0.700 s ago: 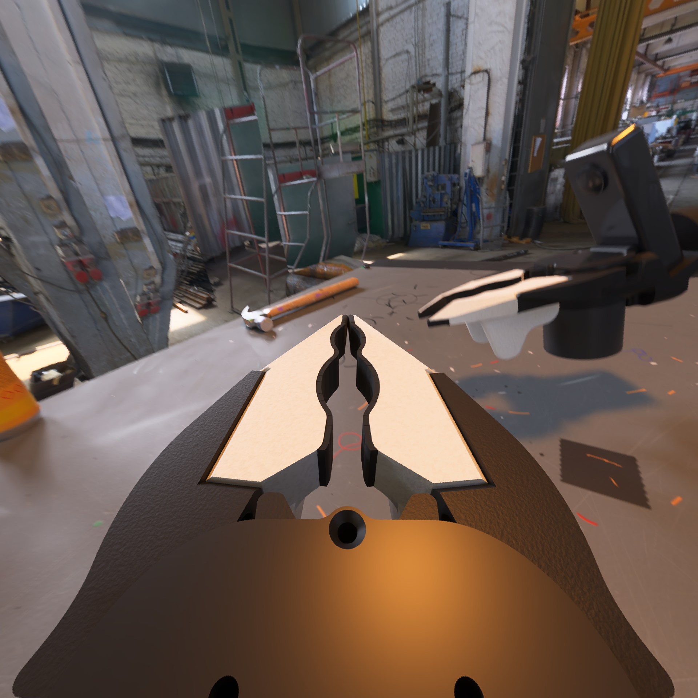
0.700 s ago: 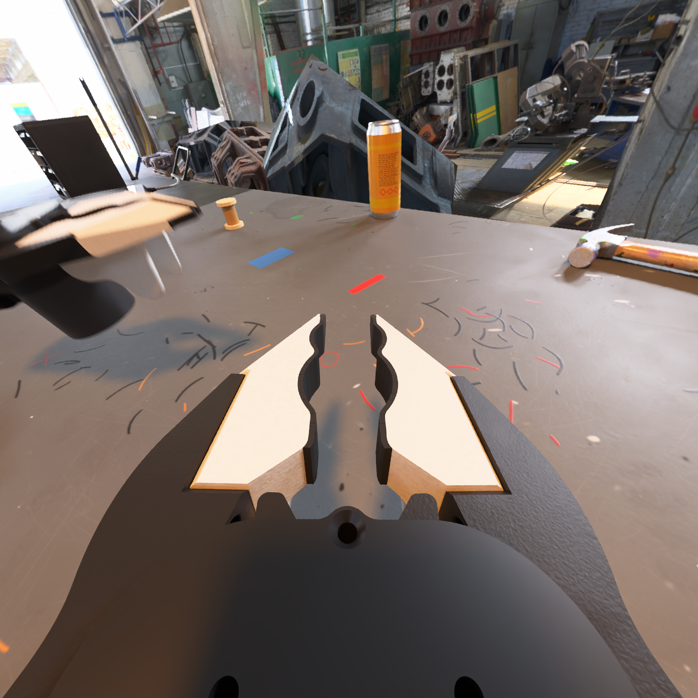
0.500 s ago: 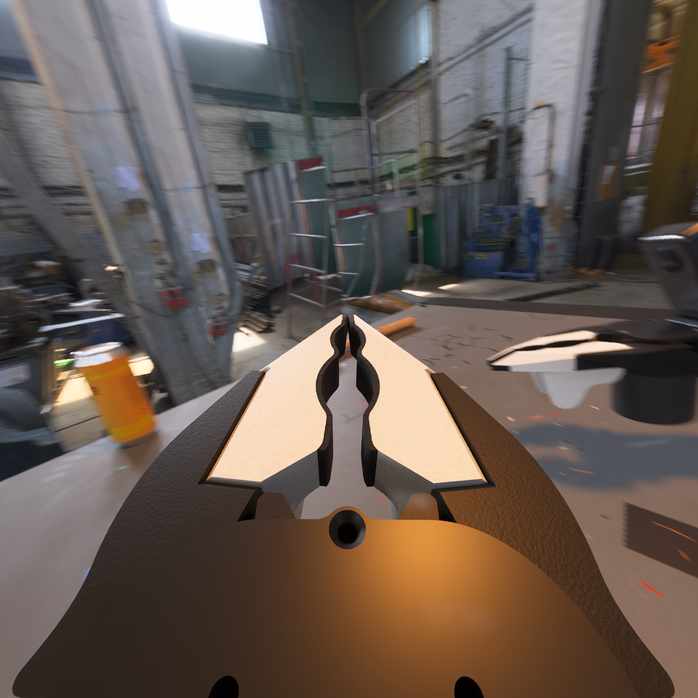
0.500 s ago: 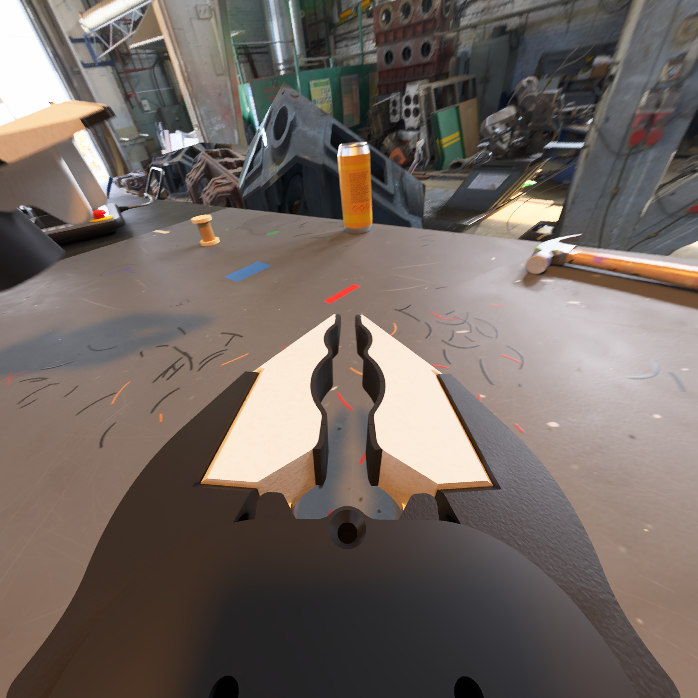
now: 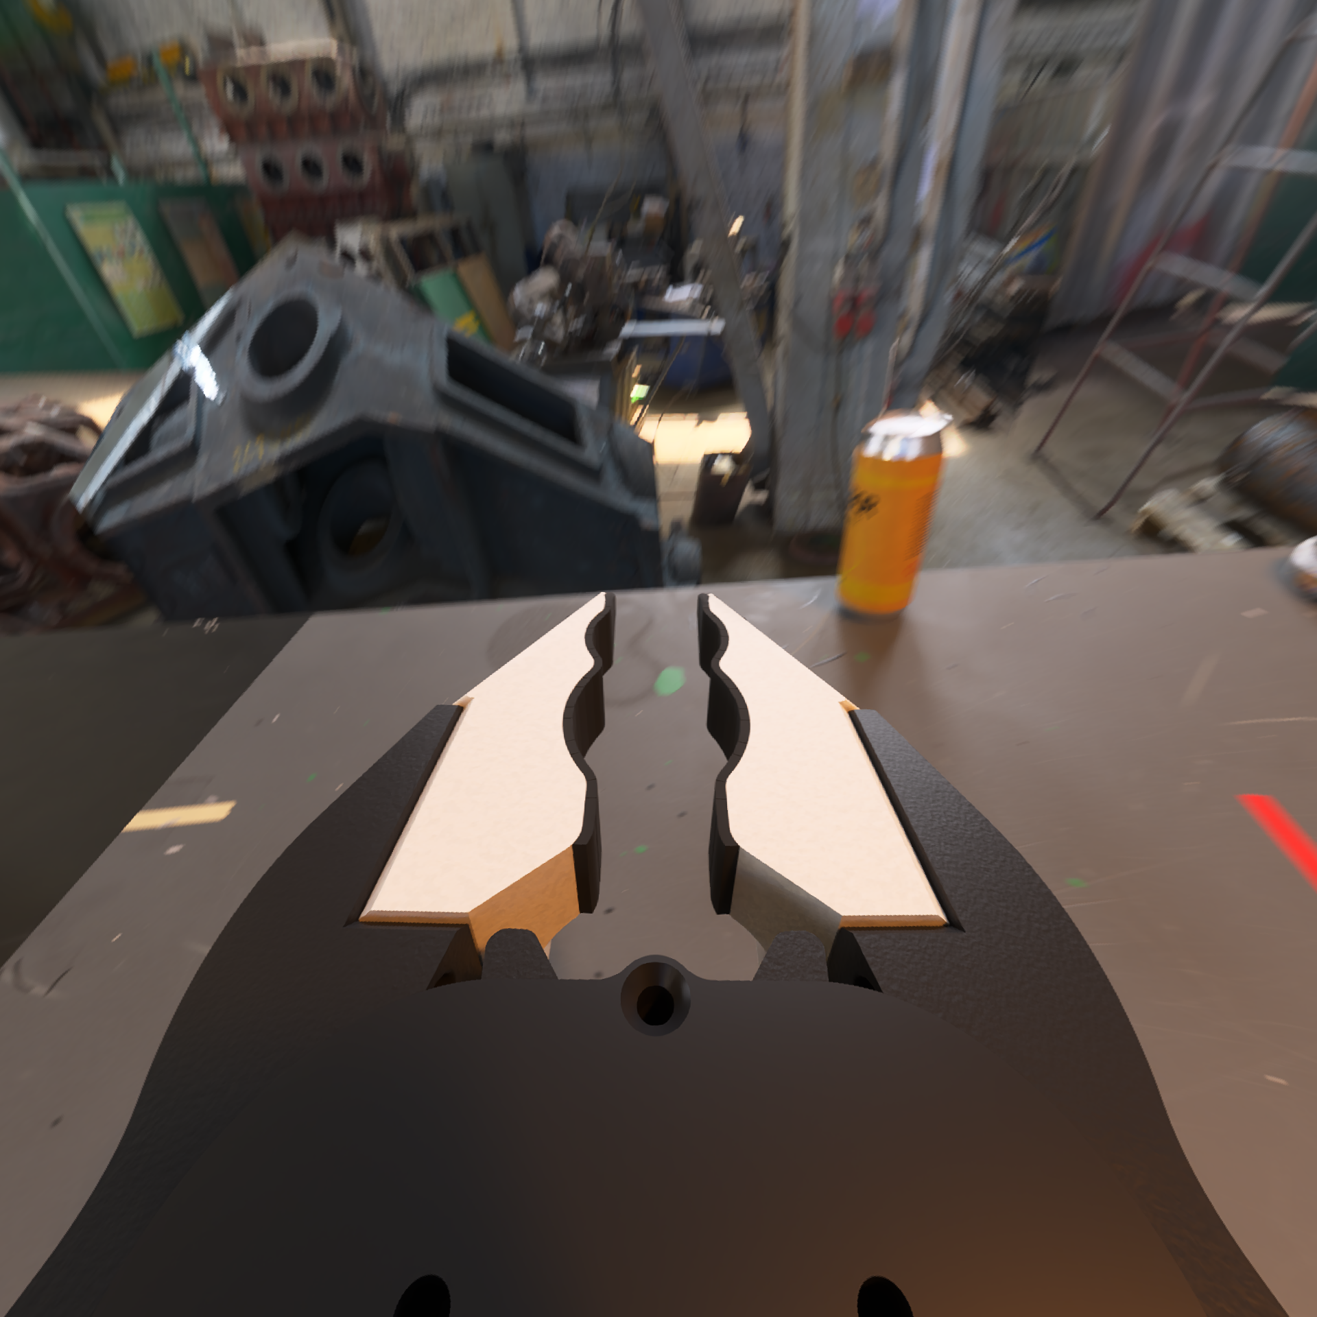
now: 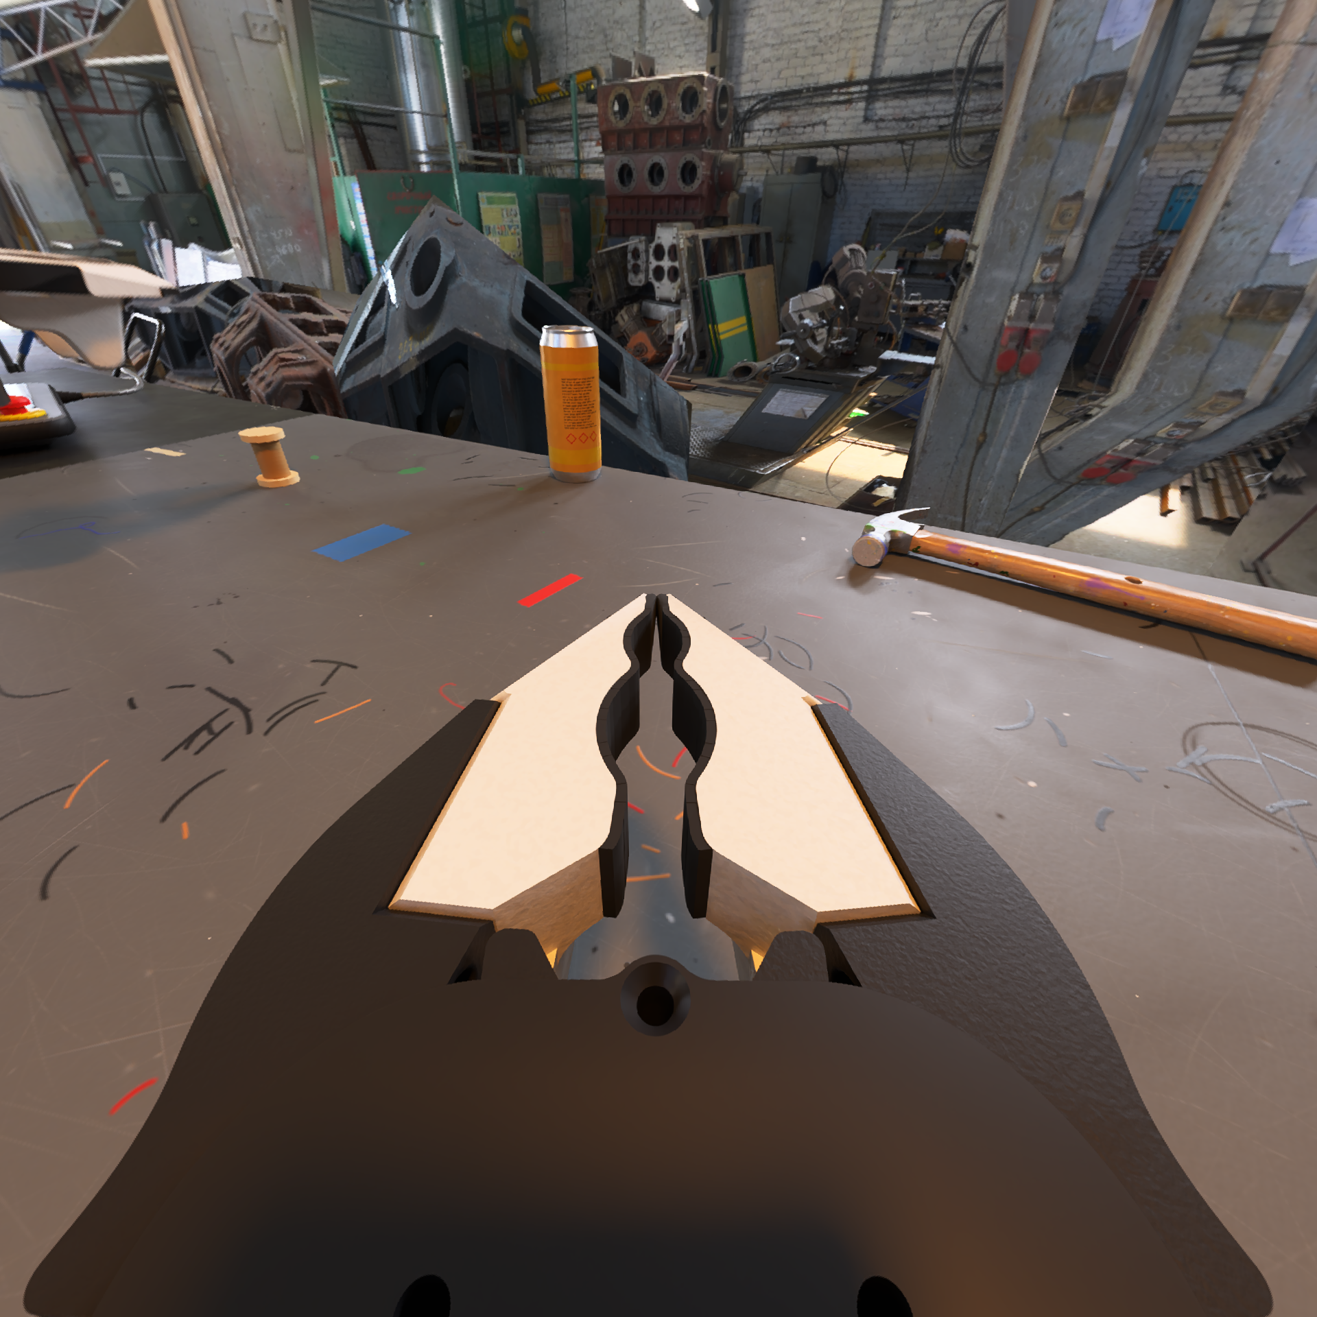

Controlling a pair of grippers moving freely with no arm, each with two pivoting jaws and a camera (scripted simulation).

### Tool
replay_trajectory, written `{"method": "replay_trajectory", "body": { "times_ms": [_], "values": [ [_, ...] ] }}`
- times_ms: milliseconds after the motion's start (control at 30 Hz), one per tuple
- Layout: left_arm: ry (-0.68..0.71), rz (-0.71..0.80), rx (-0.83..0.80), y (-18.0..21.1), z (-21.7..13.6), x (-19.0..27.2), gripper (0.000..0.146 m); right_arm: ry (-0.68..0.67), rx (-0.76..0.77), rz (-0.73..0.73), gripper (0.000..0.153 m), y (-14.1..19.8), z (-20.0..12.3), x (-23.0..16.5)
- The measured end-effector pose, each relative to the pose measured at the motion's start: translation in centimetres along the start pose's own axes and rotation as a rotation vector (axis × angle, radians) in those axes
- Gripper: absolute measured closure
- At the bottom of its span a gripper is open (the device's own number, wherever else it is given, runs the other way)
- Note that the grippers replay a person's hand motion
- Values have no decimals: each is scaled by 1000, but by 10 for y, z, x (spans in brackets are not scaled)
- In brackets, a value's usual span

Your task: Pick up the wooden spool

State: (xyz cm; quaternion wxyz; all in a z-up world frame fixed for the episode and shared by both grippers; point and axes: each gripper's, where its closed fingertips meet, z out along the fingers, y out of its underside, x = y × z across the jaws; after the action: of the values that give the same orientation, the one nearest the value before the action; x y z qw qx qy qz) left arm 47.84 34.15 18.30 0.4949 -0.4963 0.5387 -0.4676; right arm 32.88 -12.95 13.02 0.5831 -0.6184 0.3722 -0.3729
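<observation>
The wooden spool (image 6: 269, 457) stands upright on the dark table (image 6: 998, 819) at the far left in the right wrist view. It does not show in the left wrist view. My left gripper (image 5: 654, 606) is open and empty, above the table near its far edge. Part of it shows at the left edge of the right wrist view (image 6: 64, 299), above and left of the spool. My right gripper (image 6: 656, 602) is shut and empty over the middle of the table, well short of the spool and to its right.
An orange can (image 6: 570, 403) stands at the table's far edge, right of the spool; it also shows in the left wrist view (image 5: 887, 517). A hammer (image 6: 1069, 577) lies at the right edge. Blue tape (image 6: 362, 541) and red tape (image 6: 549, 590) mark the table.
My left gripper has swung round to the left, from facing the hammer to facing the can and far edge, and its jaws have opened. My right gripper has closed from open to shut.
</observation>
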Motion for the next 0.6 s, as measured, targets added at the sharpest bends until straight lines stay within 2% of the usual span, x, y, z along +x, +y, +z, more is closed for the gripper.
{"method": "replay_trajectory", "body": {
  "times_ms": [200, 367, 600],
  "values": [
    [-135, 87, -342, 68, 51, -55, 102, 17, 0, 10, 153, -1, -3, 8],
    [-176, 75, -516, 110, 67, -74, 100, 17, -7, 7, 153, 1, -3, 10],
    [-203, 38, -606, 132, 82, -84, 103, 7, -14, 7, 153, 3, -2, 8]
  ]
}}
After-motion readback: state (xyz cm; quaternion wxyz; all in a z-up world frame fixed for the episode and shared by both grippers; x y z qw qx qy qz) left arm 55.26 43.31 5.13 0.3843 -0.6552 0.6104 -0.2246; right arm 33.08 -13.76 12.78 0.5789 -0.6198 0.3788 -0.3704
